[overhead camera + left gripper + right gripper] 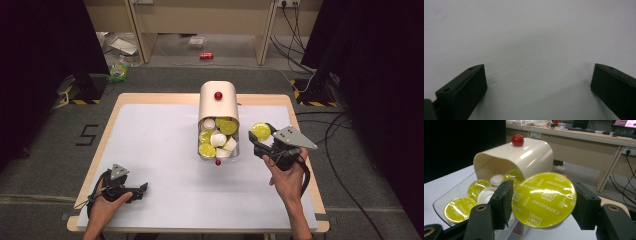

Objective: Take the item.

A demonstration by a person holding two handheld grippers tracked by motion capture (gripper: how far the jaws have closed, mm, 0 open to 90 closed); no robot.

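Note:
A cream capsule holder (218, 102) with a red knob (218, 95) stands at the table's far middle. Its clear drawer (218, 155) is pulled out and holds several yellow-lidded and white coffee capsules (218, 136). My right gripper (261, 134) is just right of the drawer, shut on a yellow-lidded capsule (260, 131). In the right gripper view that capsule (544, 200) reads "Cappuccino" and sits between the two black pads, with the holder (524, 157) behind it. My left gripper (143, 191) rests open near the front left, with bare white table (529, 50) between its jaws.
A white mat (160, 150) covers the wooden table (109, 127). Cables (335, 130) trail on the floor at the right. A red can (206, 55) lies on the floor beyond the table, among desk legs.

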